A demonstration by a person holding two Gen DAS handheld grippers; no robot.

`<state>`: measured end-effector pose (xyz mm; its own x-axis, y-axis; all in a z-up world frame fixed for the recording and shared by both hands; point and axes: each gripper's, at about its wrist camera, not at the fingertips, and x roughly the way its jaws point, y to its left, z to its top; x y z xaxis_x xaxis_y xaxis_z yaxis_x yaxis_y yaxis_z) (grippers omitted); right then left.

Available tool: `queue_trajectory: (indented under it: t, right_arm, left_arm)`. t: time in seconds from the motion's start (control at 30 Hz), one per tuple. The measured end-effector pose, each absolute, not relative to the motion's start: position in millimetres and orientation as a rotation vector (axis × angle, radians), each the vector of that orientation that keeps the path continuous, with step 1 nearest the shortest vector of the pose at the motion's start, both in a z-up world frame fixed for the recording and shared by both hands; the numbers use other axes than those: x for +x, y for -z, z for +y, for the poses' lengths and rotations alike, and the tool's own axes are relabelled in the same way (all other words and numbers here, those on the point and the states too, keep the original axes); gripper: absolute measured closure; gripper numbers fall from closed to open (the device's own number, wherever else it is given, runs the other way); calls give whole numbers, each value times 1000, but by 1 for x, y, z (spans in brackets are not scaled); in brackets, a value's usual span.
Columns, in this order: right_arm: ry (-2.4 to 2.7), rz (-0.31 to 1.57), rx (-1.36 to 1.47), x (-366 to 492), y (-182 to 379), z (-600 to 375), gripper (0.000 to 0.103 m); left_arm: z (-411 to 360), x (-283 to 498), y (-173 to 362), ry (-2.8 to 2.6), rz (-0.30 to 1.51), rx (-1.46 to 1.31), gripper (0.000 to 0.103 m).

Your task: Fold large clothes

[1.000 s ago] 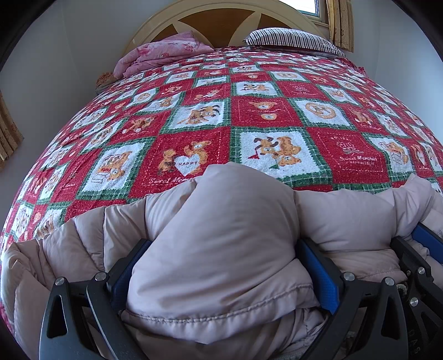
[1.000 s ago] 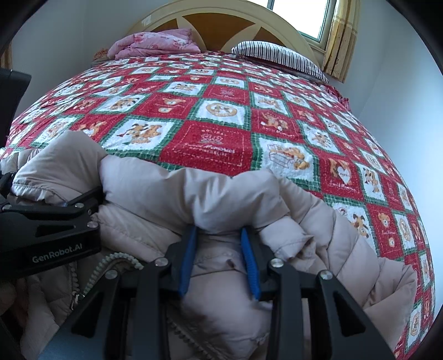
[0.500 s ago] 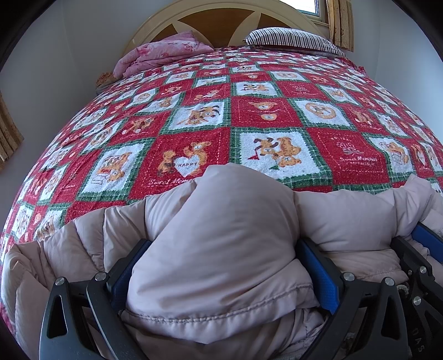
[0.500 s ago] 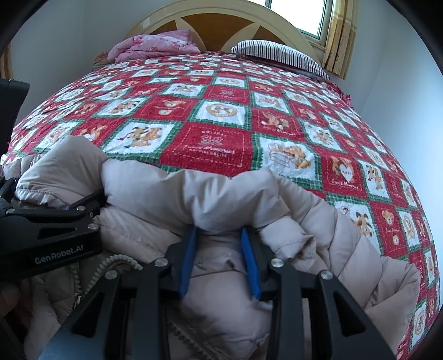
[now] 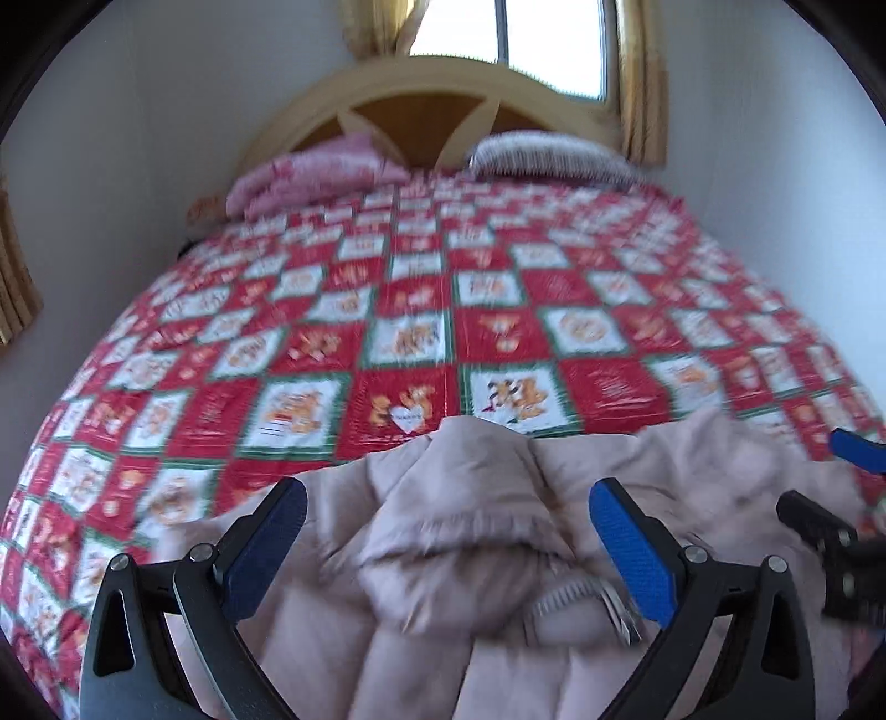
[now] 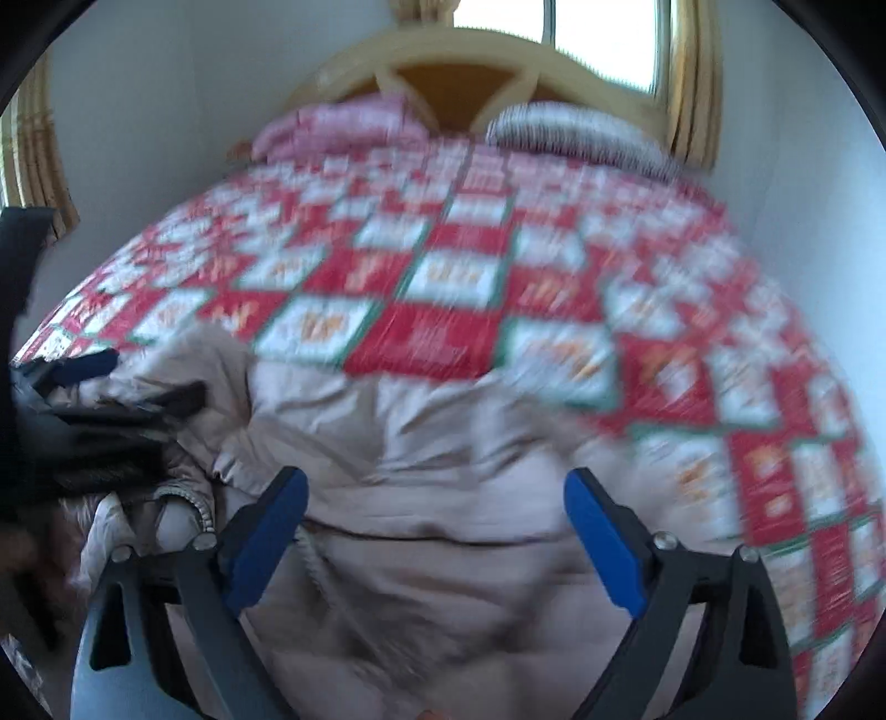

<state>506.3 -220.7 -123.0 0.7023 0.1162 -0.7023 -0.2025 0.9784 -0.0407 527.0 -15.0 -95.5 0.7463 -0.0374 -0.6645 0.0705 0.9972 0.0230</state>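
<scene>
On the quilt (image 5: 410, 343) (blurred), both claws gape above the jacket (image 5: 454, 498).

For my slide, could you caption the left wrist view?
Open left gripper above a beige puffer jacket on the bed.

A bed (image 5: 443, 310) filled the room, covered by a red, white and green patchwork quilt (image 5: 498, 332); an arched wooden headboard (image 5: 421, 99) stood at its far end; behind it a bright window (image 5: 504, 39) was flanked by yellow curtains (image 5: 642, 77); plain pale walls (image 5: 166, 111) rose on both sides.
</scene>
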Motion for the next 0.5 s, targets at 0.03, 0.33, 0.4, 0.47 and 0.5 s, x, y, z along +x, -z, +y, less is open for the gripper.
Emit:
queue_trajectory:
  t: [0.03,0.33,0.4,0.47,0.5]
  right_arm:
    - [-178,762,-123,500,117,-224,7]
    - [-157,851,40,377,83,-296,7]
    - [-143,874,79,338,86,-317,7]
    - [-124,884,101,304,89,-332,7]
    - [-115,885,118,281,91,-341,7]
  left_arm:
    - [-11,505,84,80,707,43,1]
    - [55,310,70,140,678,65,1]
    - [70,275,76,129,676,55,1]
    - [84,240,87,110,674,63,1]
    - [91,225,94,97,679,68,1]
